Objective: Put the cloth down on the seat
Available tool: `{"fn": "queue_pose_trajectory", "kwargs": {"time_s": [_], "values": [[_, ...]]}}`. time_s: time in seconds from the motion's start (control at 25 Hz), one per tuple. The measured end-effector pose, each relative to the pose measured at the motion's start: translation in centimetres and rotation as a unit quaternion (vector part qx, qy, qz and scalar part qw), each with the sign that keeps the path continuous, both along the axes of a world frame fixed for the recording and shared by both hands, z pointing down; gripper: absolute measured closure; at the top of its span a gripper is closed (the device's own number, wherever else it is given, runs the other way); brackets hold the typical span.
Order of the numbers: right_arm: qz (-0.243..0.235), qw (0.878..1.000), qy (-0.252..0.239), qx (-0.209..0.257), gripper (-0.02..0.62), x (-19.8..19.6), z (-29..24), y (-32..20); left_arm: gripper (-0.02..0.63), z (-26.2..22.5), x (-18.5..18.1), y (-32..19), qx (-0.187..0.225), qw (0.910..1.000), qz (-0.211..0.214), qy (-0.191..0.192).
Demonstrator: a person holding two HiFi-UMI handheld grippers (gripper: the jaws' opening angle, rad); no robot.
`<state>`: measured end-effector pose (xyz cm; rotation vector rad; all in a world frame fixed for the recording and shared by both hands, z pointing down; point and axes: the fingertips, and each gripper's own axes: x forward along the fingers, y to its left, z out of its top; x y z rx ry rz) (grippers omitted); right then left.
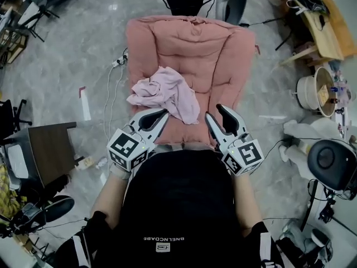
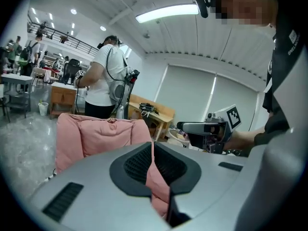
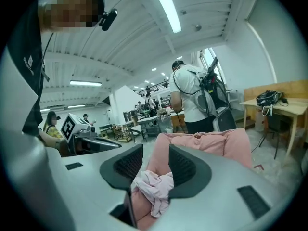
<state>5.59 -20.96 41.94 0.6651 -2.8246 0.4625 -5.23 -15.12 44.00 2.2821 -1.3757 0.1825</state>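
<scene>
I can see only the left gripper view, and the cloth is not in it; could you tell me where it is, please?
Observer: The cloth lies crumpled on the left half of the seat, and neither gripper holds it.
Operator: Thank you. Is the right gripper carrying anything?
Observer: No. The right gripper has its jaws apart, with only the cloth and seat showing beyond them.
Operator: How close is my left gripper to the cloth?
Observer: The tip of the left gripper sits at the cloth's near edge; I cannot tell whether it touches.
</scene>
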Motion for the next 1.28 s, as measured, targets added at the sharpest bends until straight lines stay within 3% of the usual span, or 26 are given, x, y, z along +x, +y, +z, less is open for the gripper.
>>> {"fn": "queue_pose_trajectory", "kwargs": {"time_s": [0.4,1.28], "values": [[0.035,0.999,0.006,-0.018,0.436,2.8,1.4,1.0,0.591,0.3,3.1,-0.3,-0.006,0.9995,0.031,-0.009],[0.014,0.999,-0.016,-0.036,0.436,2.0,2.2,0.3,0.591,1.0,2.4,0.5,-0.016,0.9998,-0.005,-0.009]]}}
